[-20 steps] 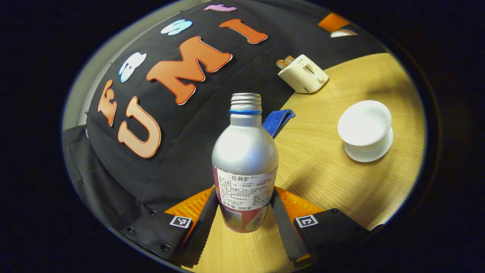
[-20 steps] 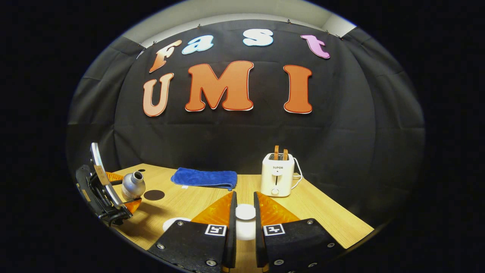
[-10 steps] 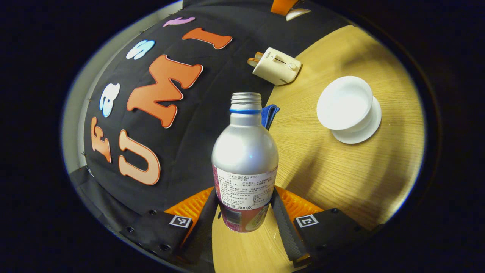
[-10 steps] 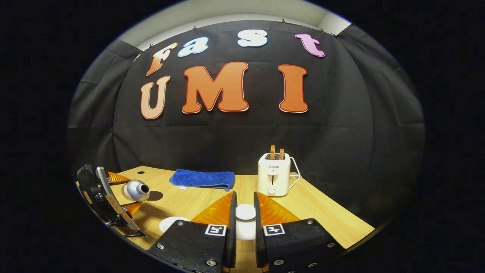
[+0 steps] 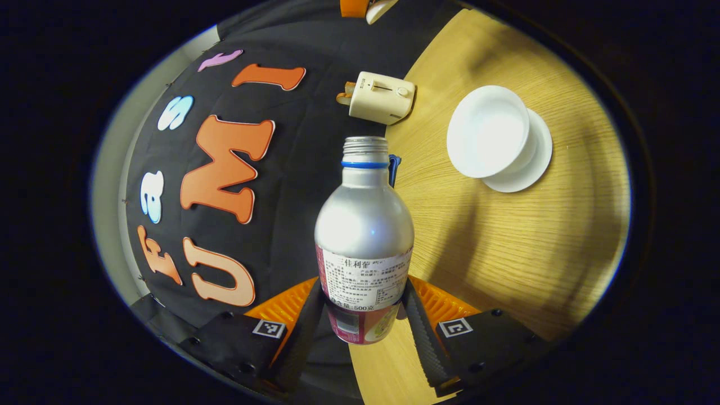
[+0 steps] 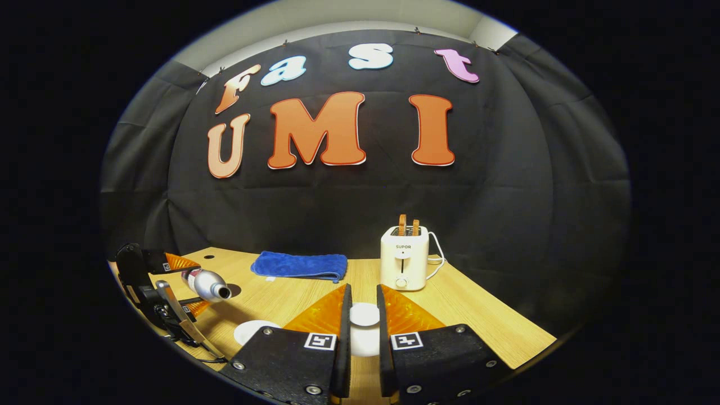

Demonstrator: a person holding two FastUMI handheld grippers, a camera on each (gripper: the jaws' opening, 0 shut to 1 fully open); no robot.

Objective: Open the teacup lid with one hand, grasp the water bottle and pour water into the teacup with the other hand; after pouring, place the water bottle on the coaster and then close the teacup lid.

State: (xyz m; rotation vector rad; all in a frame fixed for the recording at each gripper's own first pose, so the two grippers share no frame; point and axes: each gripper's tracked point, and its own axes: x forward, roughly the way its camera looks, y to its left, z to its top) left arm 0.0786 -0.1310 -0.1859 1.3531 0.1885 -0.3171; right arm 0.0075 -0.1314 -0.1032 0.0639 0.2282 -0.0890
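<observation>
So the teacup sits uncovered on its white saucer out on the desk, and it looks empty, just white inside. The water bottle has no cap and is tipped nearly flat, mouth aimed at the cup, with the left gripper clamped on its labelled lower half, both fingers pressing. The right gripper hangs level above the desk, fingers squeezed on the white teacup lid.
</observation>
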